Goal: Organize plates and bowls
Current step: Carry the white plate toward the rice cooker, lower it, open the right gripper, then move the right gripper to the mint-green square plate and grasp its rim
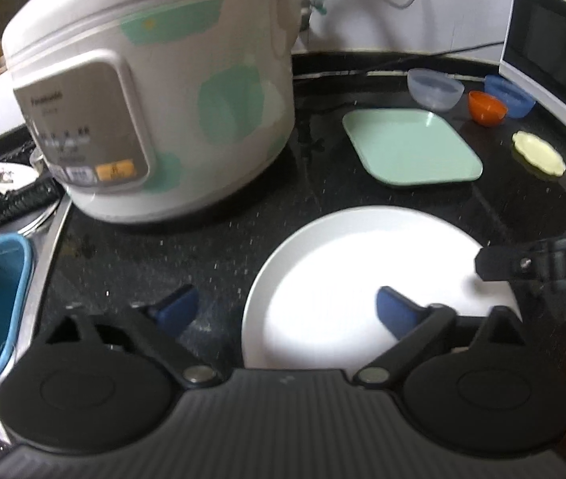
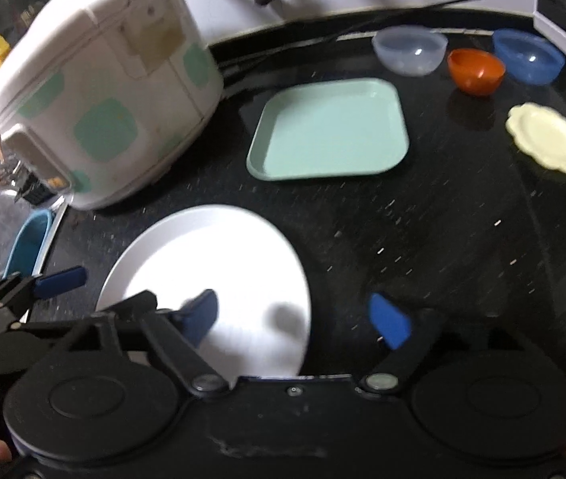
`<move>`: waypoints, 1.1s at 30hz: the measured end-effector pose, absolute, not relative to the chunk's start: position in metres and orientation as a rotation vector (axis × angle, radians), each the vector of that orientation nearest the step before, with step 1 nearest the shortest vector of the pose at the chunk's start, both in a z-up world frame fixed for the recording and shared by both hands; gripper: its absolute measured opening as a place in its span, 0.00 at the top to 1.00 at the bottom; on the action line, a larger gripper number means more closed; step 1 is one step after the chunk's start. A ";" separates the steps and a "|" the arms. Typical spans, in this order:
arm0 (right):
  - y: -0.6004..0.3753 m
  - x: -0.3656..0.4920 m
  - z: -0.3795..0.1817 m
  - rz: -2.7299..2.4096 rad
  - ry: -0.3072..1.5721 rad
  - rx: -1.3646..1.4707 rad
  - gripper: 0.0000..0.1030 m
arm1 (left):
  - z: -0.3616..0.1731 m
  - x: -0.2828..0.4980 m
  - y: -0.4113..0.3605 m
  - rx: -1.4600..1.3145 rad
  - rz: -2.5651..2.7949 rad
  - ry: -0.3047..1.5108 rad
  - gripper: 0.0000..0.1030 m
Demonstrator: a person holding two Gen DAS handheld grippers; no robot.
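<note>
Plates and bowls lie spread over your black counter (image 2: 402, 239). Nearest you, the round white plate (image 2: 211, 279) rests flat and holds nothing. Your left gripper (image 1: 286, 309) has its jaws wide apart, one blue finger (image 1: 396, 311) over the plate's left edge, the other over bare counter; nothing is clamped. Your right gripper (image 2: 302, 315) also stands spread, straddling the plate's right edge with nothing gripped.

Behind the plate, the green square plate (image 2: 328, 129) sits bare. Farther back you have a row of three bowls, clear (image 2: 408, 50), orange (image 2: 474, 70) and blue (image 2: 528, 56), all with nothing in them and close together. The small yellow scalloped plate (image 2: 546, 137) lies to the right, apart from the rest.

The rice cooker (image 1: 151, 92) crowds the left side; a microwave (image 1: 554, 48) bounds the back right. Open counter stretches right of the white plate.
</note>
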State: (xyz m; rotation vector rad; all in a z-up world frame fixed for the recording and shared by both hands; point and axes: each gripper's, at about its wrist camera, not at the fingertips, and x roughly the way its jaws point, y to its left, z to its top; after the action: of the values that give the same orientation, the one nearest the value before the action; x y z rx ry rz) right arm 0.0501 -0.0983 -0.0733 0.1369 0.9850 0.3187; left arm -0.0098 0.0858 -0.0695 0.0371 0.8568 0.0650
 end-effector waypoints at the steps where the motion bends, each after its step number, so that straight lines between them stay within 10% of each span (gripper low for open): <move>1: -0.103 0.050 -0.071 0.314 0.976 0.149 0.02 | -0.066 -0.009 0.085 0.029 0.063 0.845 0.00; 33: -0.206 0.147 -0.062 0.151 0.925 0.290 0.00 | -0.060 0.099 0.003 0.079 0.011 0.787 0.00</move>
State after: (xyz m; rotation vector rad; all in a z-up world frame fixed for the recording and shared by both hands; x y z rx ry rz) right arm 0.1472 -0.2055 -0.0619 0.2898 0.9246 0.1505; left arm 0.0991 0.0032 -0.0602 0.0792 0.7873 0.0111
